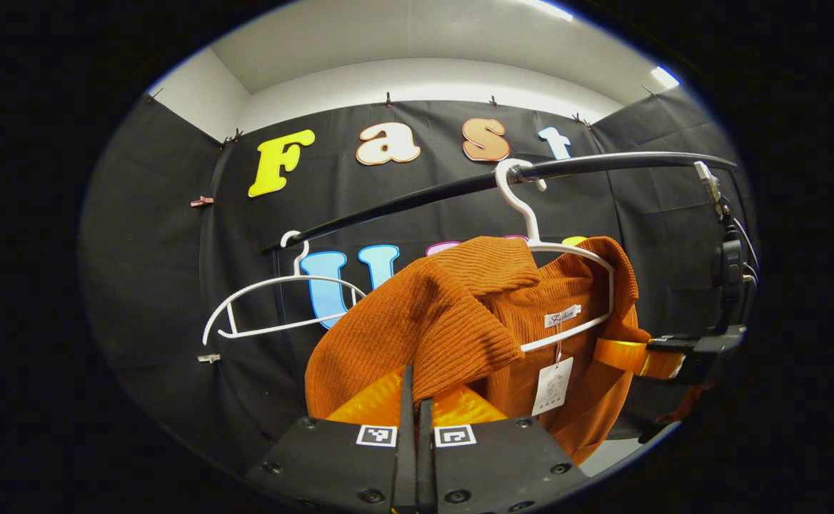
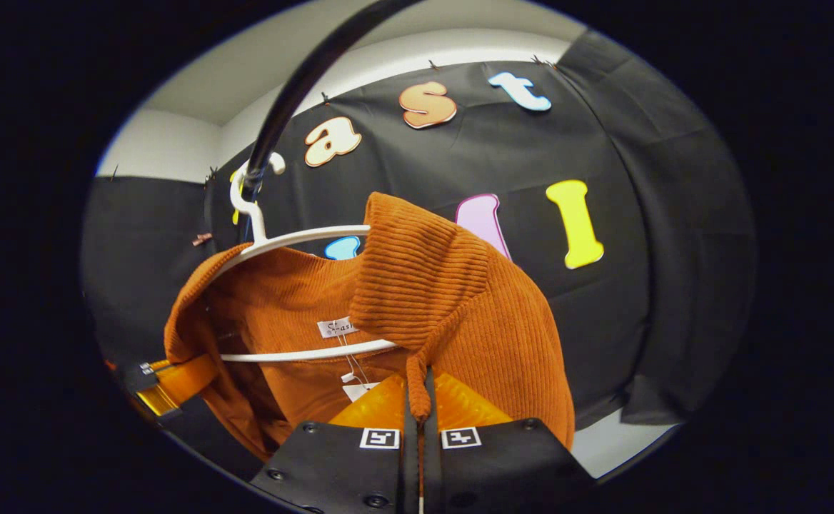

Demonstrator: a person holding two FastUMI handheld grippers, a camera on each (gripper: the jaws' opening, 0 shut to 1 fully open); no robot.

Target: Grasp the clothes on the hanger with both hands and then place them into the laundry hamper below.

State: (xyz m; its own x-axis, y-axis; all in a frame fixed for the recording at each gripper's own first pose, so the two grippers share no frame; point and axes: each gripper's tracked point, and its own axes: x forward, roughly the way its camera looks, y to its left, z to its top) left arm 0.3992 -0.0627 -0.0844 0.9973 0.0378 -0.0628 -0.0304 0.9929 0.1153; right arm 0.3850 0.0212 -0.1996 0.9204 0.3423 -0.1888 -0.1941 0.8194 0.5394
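In the left gripper view, the left claw is seen at the bottom edge with its two fingers drawn together on a fold of the rust-orange ribbed sweater, which is pinched between them. In the right gripper view, the right claw is likewise closed on a gathered edge of the same sweater, a thin bunch of knit being clamped between its fingers.

The sweater is still hung on a white hanger, with its body draped downward and its shoulders lifted and folded up toward each claw. Its long axis is kept roughly vertical, the neck opening being turned up toward the hook. A sewn label and a paper tag are seen inside the neck.

The right gripper is also seen at the right of the left gripper view, at the sweater's far shoulder.

Farther off, the hanger's hook is looped over a dark rail, which is run across the booth. A second, bare white hanger is hung on the same rail, well apart from the first. Behind these, the black cloth wall is seen.
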